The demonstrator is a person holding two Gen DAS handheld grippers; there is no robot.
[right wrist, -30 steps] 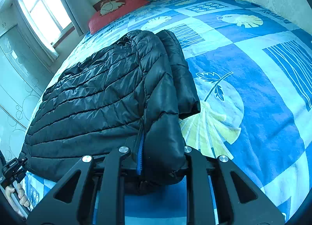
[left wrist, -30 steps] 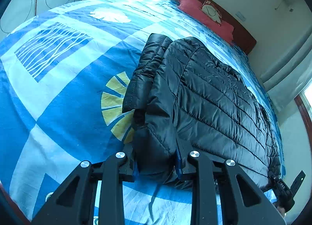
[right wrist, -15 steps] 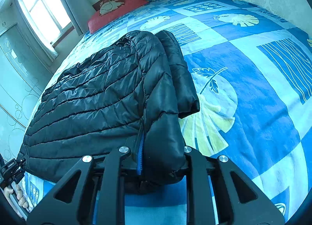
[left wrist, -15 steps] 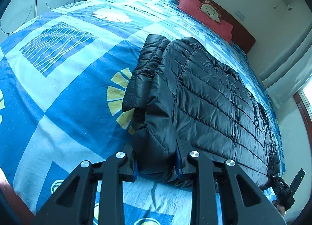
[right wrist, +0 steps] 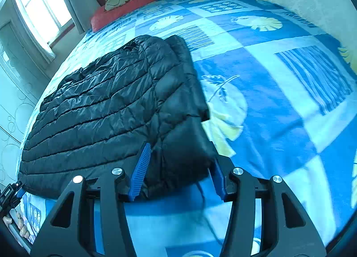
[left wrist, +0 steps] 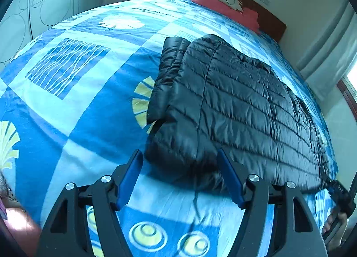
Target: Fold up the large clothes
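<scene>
window in right view only; both grippers just opened off jacket.

Left tool and right tool have just been opening, pads clear.

No legible text, label, brand or number anywhere on bedding, jacket, walls or tools

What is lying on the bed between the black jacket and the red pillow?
Nothing: only bare blue patterned bedspread lies between the jacket and the pillow. The right wrist view shows it best.
</scene>
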